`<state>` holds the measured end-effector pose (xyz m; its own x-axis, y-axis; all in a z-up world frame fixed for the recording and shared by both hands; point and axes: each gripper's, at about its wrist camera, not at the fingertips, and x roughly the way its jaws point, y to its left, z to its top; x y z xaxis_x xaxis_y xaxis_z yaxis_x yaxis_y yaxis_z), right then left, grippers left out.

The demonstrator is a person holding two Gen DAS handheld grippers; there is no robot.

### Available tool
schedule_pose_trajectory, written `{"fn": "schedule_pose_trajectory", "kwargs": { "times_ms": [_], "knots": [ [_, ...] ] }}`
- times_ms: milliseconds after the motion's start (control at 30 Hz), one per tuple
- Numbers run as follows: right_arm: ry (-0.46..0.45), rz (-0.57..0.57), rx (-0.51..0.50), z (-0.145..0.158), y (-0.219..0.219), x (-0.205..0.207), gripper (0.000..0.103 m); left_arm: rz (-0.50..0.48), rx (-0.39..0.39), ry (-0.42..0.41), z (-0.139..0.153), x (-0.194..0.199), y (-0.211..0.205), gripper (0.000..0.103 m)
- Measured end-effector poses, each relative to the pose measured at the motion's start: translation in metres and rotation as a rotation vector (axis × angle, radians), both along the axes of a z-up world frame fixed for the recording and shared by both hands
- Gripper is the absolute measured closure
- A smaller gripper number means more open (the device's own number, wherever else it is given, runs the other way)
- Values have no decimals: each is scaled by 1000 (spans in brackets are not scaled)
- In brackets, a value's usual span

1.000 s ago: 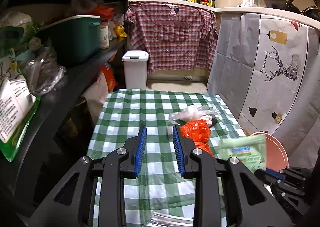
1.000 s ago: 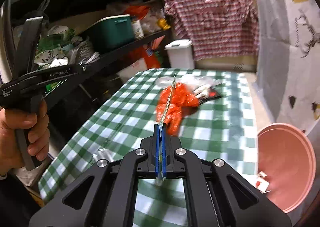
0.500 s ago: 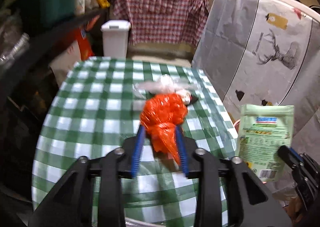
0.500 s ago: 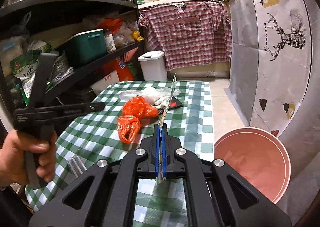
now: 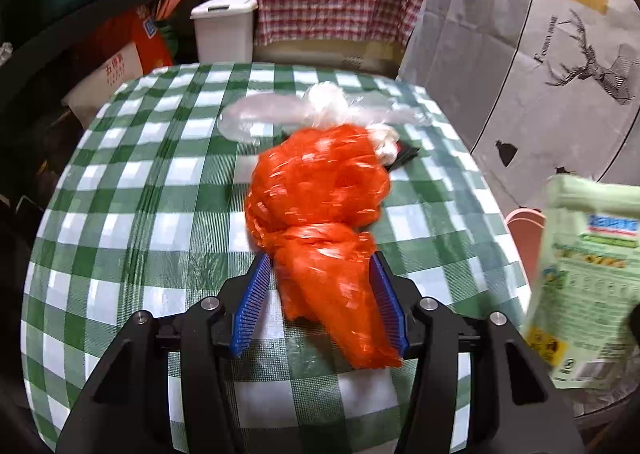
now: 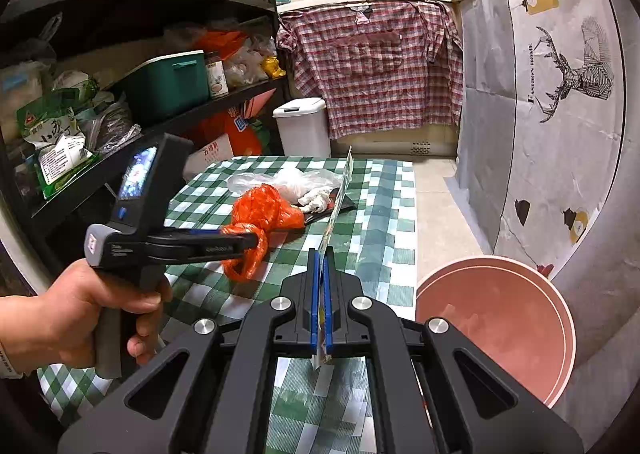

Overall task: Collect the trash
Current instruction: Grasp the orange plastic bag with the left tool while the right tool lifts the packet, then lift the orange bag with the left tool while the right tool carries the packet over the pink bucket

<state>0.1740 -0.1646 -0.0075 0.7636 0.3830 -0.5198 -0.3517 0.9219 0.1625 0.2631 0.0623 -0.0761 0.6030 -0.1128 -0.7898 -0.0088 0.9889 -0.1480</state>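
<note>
The left tool [image 5: 320, 274] is tilted down over the counter [image 5: 160, 181] covered in a green-and-white checked cloth, its blue ribbed pads [image 5: 256, 294] spreading wider on either side of the narrow tail of a crumpled orange plastic bag [image 5: 320, 205]. The bag lies on the cloth between the pads; the right pad looks to be against its edge, the left one stands clear of it. Just behind the orange bag lie a clear plastic bag [image 5: 280, 113], a white crumpled wad [image 6: 314, 199] and a flat black wrapper [image 5: 406, 153]. The right tool [image 6: 322, 266] is clamped tight on a flat pale green snack pouch [image 5: 588, 274], held edge-up beside the counter. A round pink plastic basin [image 6: 496, 318] sits on the floor to the right of the counter. A person's hand [image 6: 76, 318] grips the left tool's handle.
</note>
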Motion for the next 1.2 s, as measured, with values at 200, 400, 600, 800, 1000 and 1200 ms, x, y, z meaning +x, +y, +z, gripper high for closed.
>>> {"fn": "schedule_pose_trajectory", "kwargs": {
  "times_ms": [200,400,600,800,1000,1200],
  "knots": [
    [-3,-6,-3,0,2,2,100,1,-13,34,-6,4,9,66],
    [-30,-21,-17,5,3,-2,100,20,17,11,8,-8,18,72],
    [-66,-50,-33,12,6,-9,100,11,46,-46,29,-27,26,74],
    [-97,-72,-34,21,11,-14,100,-2,59,-104,50,-52,29,74],
    [-120,-89,-35,30,14,-18,100,-2,62,-150,67,-70,32,74],
    [-135,-120,-33,36,7,-23,100,7,53,-200,85,-88,33,74]
  ]
}}
